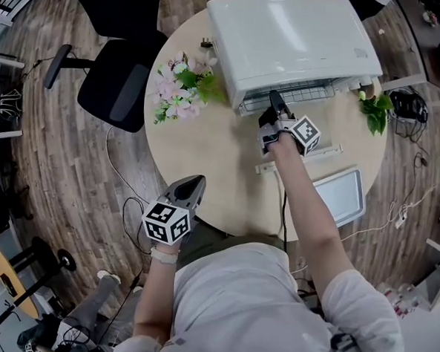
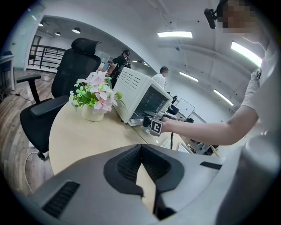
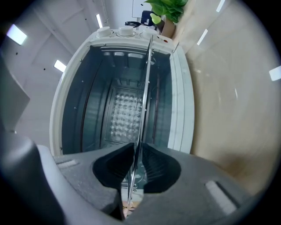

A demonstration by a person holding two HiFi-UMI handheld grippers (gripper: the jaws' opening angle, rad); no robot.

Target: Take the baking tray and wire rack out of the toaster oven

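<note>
Now the right tongs [image 1: 273, 102] pinched the front of the wire rack [image 1: 308, 91] inside the toaster oven [image 1: 288, 34]. Pulling it straight out, flat and slow, would keep it from catching; the left tongs [image 1: 194, 185] were pressed together, empty.

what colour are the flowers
Pale pink flowers with green leaves; clearest in the left gripper view.

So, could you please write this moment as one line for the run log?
right gripper: shut on wire rack at toaster oven | left gripper: shut, empty | baking tray: on table
</note>
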